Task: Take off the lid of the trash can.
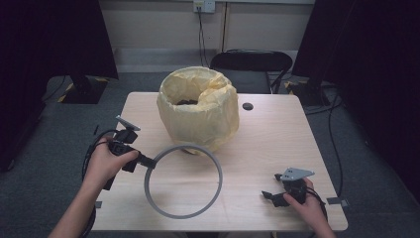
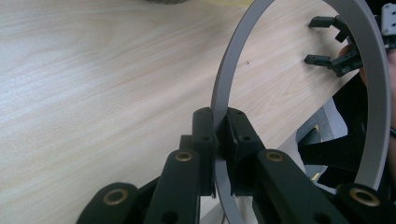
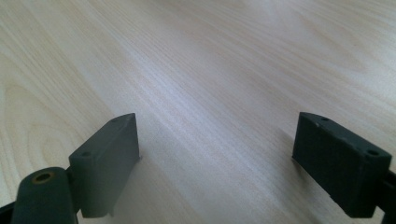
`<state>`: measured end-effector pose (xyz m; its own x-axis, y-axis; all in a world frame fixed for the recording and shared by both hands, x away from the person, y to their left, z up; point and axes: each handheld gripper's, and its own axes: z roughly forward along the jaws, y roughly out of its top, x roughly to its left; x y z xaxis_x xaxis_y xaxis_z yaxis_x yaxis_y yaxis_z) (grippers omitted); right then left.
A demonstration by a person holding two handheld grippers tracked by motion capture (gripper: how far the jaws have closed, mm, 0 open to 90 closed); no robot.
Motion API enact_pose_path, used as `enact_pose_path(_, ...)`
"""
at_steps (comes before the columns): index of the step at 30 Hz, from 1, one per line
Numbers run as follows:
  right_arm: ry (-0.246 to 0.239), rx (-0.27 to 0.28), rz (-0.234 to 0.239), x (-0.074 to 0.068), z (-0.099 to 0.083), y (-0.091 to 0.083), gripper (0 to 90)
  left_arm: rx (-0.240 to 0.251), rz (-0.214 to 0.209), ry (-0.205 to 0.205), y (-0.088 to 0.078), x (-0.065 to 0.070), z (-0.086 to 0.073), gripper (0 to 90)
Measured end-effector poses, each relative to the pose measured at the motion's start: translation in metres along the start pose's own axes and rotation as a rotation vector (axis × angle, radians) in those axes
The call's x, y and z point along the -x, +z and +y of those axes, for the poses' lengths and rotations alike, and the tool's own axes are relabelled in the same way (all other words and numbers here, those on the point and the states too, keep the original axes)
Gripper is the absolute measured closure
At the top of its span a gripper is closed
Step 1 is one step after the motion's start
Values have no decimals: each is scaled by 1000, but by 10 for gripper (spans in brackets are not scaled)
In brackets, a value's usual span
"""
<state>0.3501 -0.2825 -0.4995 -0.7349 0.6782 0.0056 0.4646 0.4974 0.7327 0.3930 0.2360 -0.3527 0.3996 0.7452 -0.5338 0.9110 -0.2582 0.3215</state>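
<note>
Left tongs (image 1: 148,162) pinching ring (image 1: 218,171) by its edge.
Right tongs (image 1: 267,196) resting spread, well apart; yellow-lined bin (image 1: 198,111) holding something dark.

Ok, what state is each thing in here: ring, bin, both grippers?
Ring: clamped at its rim, near the table, bin behind it.
Bin: upright, lined with a yellow bag, dark contents inside.
Left gripper: jaws shut on the ring.
Right gripper: jaws open, nothing between them, low over the table.

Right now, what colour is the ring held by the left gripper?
Grey. The ring shows best in the left gripper view, clamped by the left gripper.
</note>
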Motion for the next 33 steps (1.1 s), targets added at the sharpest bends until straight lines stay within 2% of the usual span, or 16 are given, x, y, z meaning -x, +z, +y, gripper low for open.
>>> enact_pose_path(22,0,0,0,0,0,0,137,-22,12,-19,30,-26,-8,833)
enact_pose_path(31,0,0,0,0,0,0,137,-27,22,-51,45,-42,-13,833)
enact_pose_path(33,0,0,0,0,0,0,137,-31,24,-69,48,-45,-14,833)
